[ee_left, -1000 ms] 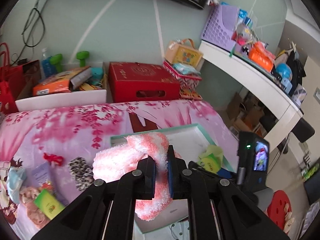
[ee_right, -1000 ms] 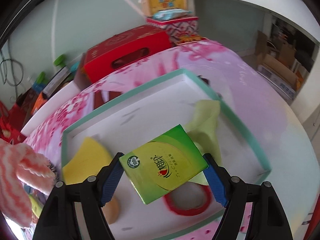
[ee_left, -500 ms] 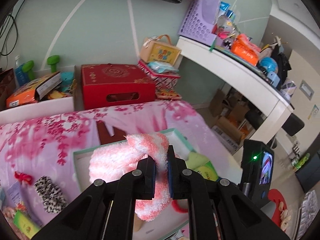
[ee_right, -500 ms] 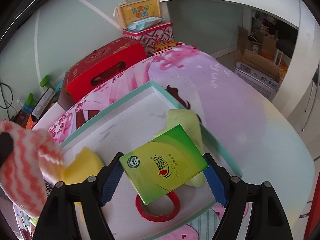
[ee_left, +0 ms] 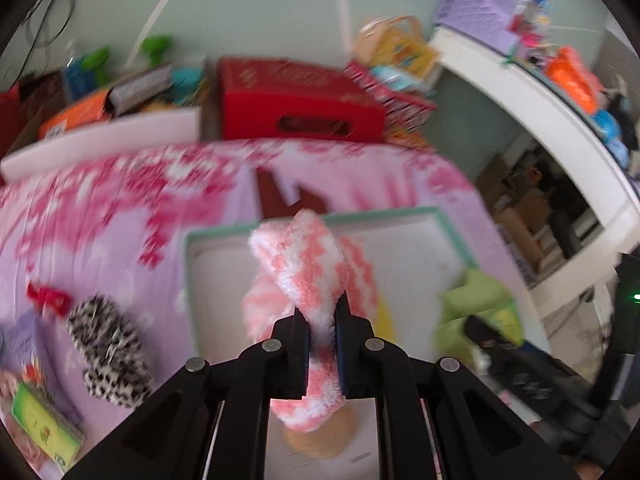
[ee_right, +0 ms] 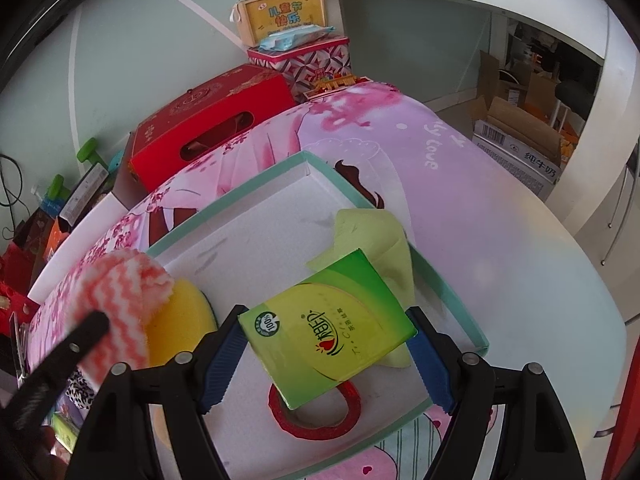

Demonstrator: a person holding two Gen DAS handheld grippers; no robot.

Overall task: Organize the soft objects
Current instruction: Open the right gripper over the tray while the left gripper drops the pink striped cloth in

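My left gripper (ee_left: 322, 320) is shut on a fluffy pink-and-white sock (ee_left: 312, 268) and holds it over the left part of the white tray with a teal rim (ee_left: 384, 214). The sock also shows in the right wrist view (ee_right: 120, 292), above a yellow sponge (ee_right: 180, 328). My right gripper (ee_right: 326, 340) is shut on a green tissue pack (ee_right: 326, 328), held over the tray (ee_right: 248, 188). A light green cloth (ee_right: 372, 236) and a red tape ring (ee_right: 316, 412) lie in the tray.
A leopard-print sock (ee_left: 110, 352), a red clip (ee_left: 48, 296) and a green pack (ee_left: 44, 428) lie on the pink bedsheet left of the tray. A red box (ee_right: 208, 132) and stacked gift boxes (ee_right: 298, 54) stand at the back. A white shelf (ee_left: 540, 128) curves on the right.
My left gripper has carried the sock rightward over the tray, above the yellow sponge. The right gripper holds the tissue pack over the tray and has drifted slightly.
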